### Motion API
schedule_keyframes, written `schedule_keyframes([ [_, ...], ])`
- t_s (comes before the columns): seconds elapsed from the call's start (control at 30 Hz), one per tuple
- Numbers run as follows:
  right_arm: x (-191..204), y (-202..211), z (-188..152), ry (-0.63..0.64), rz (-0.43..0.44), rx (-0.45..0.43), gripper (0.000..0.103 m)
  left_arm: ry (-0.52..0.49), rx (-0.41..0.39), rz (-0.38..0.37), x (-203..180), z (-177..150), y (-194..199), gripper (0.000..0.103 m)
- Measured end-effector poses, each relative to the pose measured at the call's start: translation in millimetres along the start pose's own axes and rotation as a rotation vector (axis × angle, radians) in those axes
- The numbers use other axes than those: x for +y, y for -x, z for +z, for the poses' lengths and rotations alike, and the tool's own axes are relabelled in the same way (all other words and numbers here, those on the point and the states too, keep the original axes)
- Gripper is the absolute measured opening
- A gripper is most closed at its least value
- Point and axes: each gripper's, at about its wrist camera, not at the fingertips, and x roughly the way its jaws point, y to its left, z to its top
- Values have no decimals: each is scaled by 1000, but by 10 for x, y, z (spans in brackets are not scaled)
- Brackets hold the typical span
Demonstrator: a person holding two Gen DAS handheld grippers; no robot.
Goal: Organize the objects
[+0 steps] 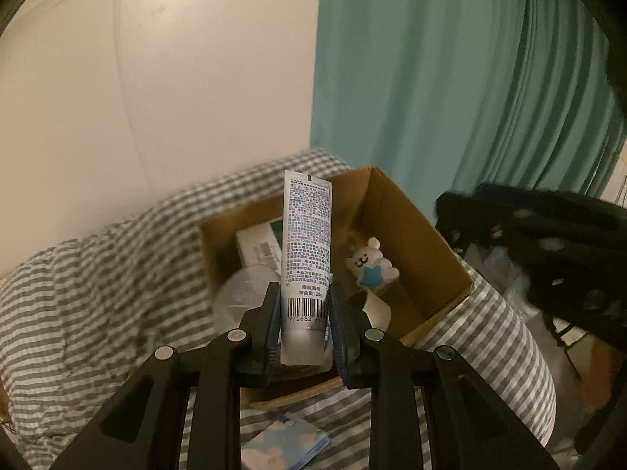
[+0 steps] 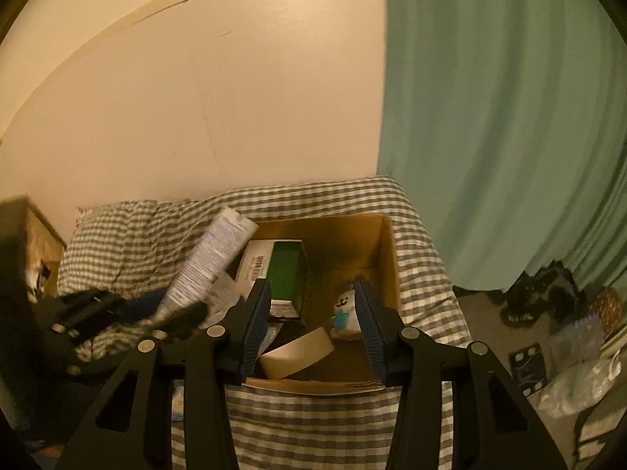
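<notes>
Bed (image 1: 98, 274) covered with grey-and-white checked bedding, set against a plain cream wall (image 1: 176, 98); teal curtain (image 1: 450, 78) hanging to the right of the wall. Open cardboard box (image 1: 411, 235) resting on the bedding. Floor to the right of the bed, seen from the right wrist, cluttered with dark shoes (image 2: 540, 293) and clear plastic bags (image 2: 580, 376).

Inside the box: white bear figure (image 1: 370, 264) with a blue star on its front, lying near the right-hand wall; green-and-white carton (image 2: 284, 274) toward the back; roll of beige tape (image 2: 296, 356) near the front edge; clear plastic item (image 1: 243, 293) at the left. Blue-and-white packet (image 1: 284, 444) lying on the bedding, outside the box, just in front of it.

Left claw (image 1: 305, 305): closed on the lower, barcode end of a white tube (image 1: 307, 235) printed with small text. Tube held roughly upright, above the box opening, sealed flat end uppermost. Both pads touching the tube sides.

Right claw (image 2: 313, 313): jaws spread wide, holding nothing, positioned above the front part of the box, with tape and bear figure visible between the fingers. No contact with any object discernible.
</notes>
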Motion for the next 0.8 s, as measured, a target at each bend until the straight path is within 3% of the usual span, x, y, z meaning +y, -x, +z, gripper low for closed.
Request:
schedule_keyframes([
  [0.03,-32,7,-6,-5,-10,-5,47,-4,7,2,-4,-8,-26,30],
  [0.1,-36,34,-26,-9,-23,-10,54,-8,5,16,10,-31,-20,54],
  [0.13,-55,37,-41,-12,-27,-14,58,-6,-2,26,-7,-50,-10,72],
  [0.17,-73,50,-59,-17,-28,-16,58,-2,-12,35,18,-60,26,79],
  [0.3,-42,85,-133,-16,-31,-8,60,28,-27,57,196,-102,236,79],
  [0.37,42,117,-156,-4,-32,-15,61,39,-37,88,319,-124,356,86],
  [0.47,175,247,-194,24,-15,-35,68,48,-72,152,470,-229,676,97],
  [0.7,670,498,-493,39,16,-80,91,123,-97,300,970,-675,1212,103],
  [0.8,860,377,-763,23,61,-39,94,174,-84,354,1137,-941,1239,103],
])
